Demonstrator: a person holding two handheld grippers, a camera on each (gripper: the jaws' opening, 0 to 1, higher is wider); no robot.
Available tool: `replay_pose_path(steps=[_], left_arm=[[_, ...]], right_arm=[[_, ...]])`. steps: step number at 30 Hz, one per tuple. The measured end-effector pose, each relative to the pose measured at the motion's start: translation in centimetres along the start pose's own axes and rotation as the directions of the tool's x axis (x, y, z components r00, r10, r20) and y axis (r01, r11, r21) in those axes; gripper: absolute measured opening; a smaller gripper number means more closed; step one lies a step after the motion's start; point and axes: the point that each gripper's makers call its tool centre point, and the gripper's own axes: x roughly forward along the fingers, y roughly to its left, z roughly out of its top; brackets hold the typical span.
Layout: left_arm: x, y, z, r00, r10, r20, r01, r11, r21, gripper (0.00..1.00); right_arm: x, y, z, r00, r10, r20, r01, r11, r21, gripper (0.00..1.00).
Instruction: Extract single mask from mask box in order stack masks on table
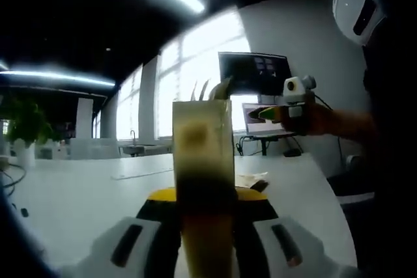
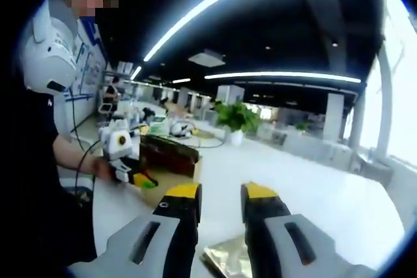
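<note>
My left gripper (image 1: 207,209), with its yellow-tipped black jaws low in the centre of the left gripper view, is clamped on a tall, pale cardboard mask box (image 1: 202,154) that rises up the middle of the frame, thin pale mask edges poking from its top. Behind it the broad white table (image 1: 78,193) spreads across the lower half, and right of centre my other hand holds the right gripper (image 1: 267,114).

In the right gripper view, my right gripper (image 2: 221,203) stands at bottom centre with its jaws parted and nothing between them. Just under them, at the bottom edge, lies a shiny, crinkled foil-like sheet (image 2: 228,258); whether that is a wrapped mask I cannot tell. At left of centre the brown box (image 2: 171,154) shows again, with the left gripper (image 2: 140,179) on it.

I judge the step in hand to be pulling one mask. I should keep the box steady and upright, bring the open jaws onto a single protruding edge, pinch only that layer, and draw it straight out along the opening so its neighbours don't follow.
</note>
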Motion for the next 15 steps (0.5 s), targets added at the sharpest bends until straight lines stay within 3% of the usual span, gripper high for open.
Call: replay_pose_path(steps=[15], left_arm=[[0.0,0.0,-0.1,1.000,0.000,-0.003,0.000,1.000,0.014,0.32]], right_arm=[[2.7,1.1,3.5,0.996,0.094,-0.014,-0.095,0.988,-0.119,0.21]])
